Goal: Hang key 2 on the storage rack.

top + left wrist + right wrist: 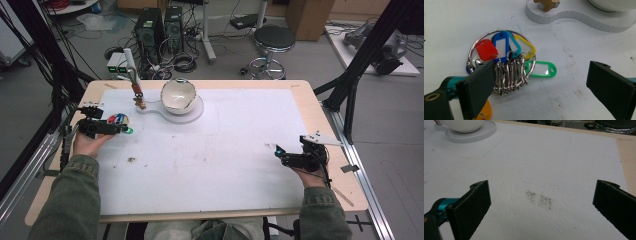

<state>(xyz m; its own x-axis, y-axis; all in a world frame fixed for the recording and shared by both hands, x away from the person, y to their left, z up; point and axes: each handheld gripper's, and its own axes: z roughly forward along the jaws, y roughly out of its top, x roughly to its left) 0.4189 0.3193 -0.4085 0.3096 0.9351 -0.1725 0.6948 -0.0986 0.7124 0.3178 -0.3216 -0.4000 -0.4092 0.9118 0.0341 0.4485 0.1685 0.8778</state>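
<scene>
The worktop (pixel 240 150) is carrying a white mat, with a white bowl (pixel 178 95) sitting on a foam base (pixel 197 112) at its far side. The left gripper (pixel 537 85) is hovering with jaws standing wide over a key ring (pixel 501 53) of coloured tags lying flat near the mat's left edge, gripping nothing. The right gripper (pixel 541 202) is waiting wide open, empty, over bare mat.
</scene>
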